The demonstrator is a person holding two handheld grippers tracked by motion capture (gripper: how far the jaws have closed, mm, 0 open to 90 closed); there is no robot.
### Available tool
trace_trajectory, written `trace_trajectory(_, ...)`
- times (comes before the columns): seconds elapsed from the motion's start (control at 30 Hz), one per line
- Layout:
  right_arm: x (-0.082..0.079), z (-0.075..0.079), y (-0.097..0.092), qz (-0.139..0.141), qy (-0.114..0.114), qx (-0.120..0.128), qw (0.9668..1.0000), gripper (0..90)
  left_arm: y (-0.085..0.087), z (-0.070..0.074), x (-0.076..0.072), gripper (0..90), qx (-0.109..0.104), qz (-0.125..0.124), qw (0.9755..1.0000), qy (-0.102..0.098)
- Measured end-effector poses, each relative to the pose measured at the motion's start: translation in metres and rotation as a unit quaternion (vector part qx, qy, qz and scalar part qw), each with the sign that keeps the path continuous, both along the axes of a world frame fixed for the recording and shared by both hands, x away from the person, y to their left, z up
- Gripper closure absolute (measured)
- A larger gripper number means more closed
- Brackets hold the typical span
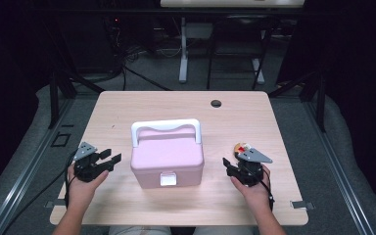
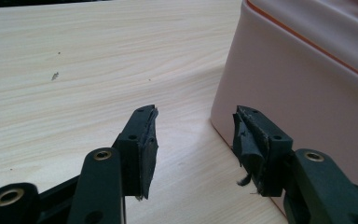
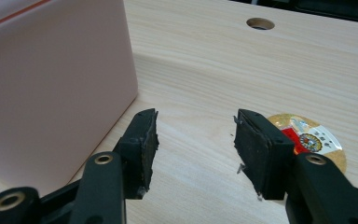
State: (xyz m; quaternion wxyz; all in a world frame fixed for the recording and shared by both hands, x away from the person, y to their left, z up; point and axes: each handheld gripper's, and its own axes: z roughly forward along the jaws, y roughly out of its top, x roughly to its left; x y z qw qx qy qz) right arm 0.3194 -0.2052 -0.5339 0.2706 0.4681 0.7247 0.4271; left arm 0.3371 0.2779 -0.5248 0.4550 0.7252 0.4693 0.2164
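Note:
A pink box [image 1: 167, 161] with a white handle [image 1: 165, 127] and a white front latch [image 1: 167, 179] sits in the middle of the wooden table [image 1: 127, 105], lid closed. My left gripper [image 1: 108, 160] rests to the left of the box, jaws open with nothing between them; in the left gripper view the box's pink side [image 2: 303, 93] stands just beyond the right jaw of this gripper [image 2: 196, 133]. My right gripper [image 1: 230, 166] lies right of the box, open and empty [image 3: 196, 137]. A small round gold, white and red disc [image 3: 310, 137] lies flat on the table beside its right jaw [image 1: 240, 148].
A round cable hole [image 1: 216, 103] is in the table near its far edge. Beyond the table stand desk legs [image 1: 183, 49] and cables on a dark floor. Bare wood lies on both sides of the box.

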Motion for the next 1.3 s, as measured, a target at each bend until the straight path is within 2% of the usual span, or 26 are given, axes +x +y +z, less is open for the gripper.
trace_trajectory(0.13,0.0,0.0,-0.001,0.012,0.0,0.002,0.9999,51.8,-0.001,0.0,0.001,50.8,0.0,0.006,1.0,0.004)
trace_trajectory(0.17,0.0,0.001,-0.001,0.016,0.006,0.013,0.9998,53.2,-0.001,0.0,0.001,51.2,0.001,0.008,0.9999,0.008)
trace_trajectory(0.27,0.0,0.001,-0.002,0.021,0.01,0.015,0.9996,54.2,-0.002,0.0,0.001,52.7,0.0,0.009,0.9999,0.009)
trace_trajectory(0.4,0.0,0.0,-0.003,0.021,0.013,0.015,0.9996,54.2,-0.006,0.001,-0.001,53.0,-0.003,-0.001,0.9999,0.012)
trace_trajectory(0.47,0.0,0.001,-0.003,0.02,0.014,0.025,0.9994,54.8,-0.008,0.001,-0.001,52.9,-0.002,-0.006,0.9999,0.011)
trace_trajectory(0.5,0.001,0.002,-0.003,0.017,0.009,0.031,0.9993,56.0,-0.009,0.004,-0.003,52.8,-0.001,-0.016,0.9998,0.007)
trace_trajectory(0.53,0.002,0.003,-0.003,0.015,0.011,0.033,0.9993,56.2,-0.009,0.004,-0.003,52.7,-0.001,-0.016,0.9998,0.007)
trace_trajectory(0.57,0.003,0.003,-0.003,0.014,0.01,0.038,0.9991,56.8,-0.01,0.005,-0.005,52.7,-0.001,-0.023,0.9997,-0.001)
trace_trajectory(0.6,0.004,0.004,-0.003,0.013,0.009,0.042,0.999,57.0,-0.01,0.005,-0.006,52.7,0.008,-0.022,0.9997,-0.001)
trace_trajectory(0.7,0.007,0.003,-0.002,0.018,0.013,0.049,0.9985,58.0,-0.01,0.006,-0.005,53.6,0.009,-0.02,0.9998,0.0)
trace_trajectory(0.77,0.008,0.002,0.0,0.025,0.021,0.042,0.9986,58.0,-0.011,0.005,-0.003,54.3,0.005,-0.024,0.9997,0.001)
trace_trajectory(0.83,0.007,0.001,0.002,0.03,0.026,0.047,0.9981,58.0,-0.014,0.004,-0.003,56.1,0.009,-0.033,0.9994,0.005)
trace_trajectory(0.93,0.006,0.001,0.005,0.033,0.023,0.052,0.9978,58.3,-0.015,0.004,-0.004,56.8,0.009,-0.037,0.9992,0.011)
trace_trajectory(0.97,0.005,0.002,0.008,0.037,0.021,0.047,0.998,59.0,-0.017,0.004,-0.004,56.8,0.0,-0.04,0.9991,0.01)
trace_trajectory(1.1,0.007,0.0,0.016,0.056,0.017,0.038,0.9976,62.5,-0.021,0.003,-0.004,56.7,-0.002,-0.049,0.9987,0.011)
trace_trajectory(1.3,0.01,0.0,0.023,0.069,0.015,0.046,0.9964,64.7,-0.026,0.001,-0.005,56.7,0.006,-0.054,0.9984,0.011)
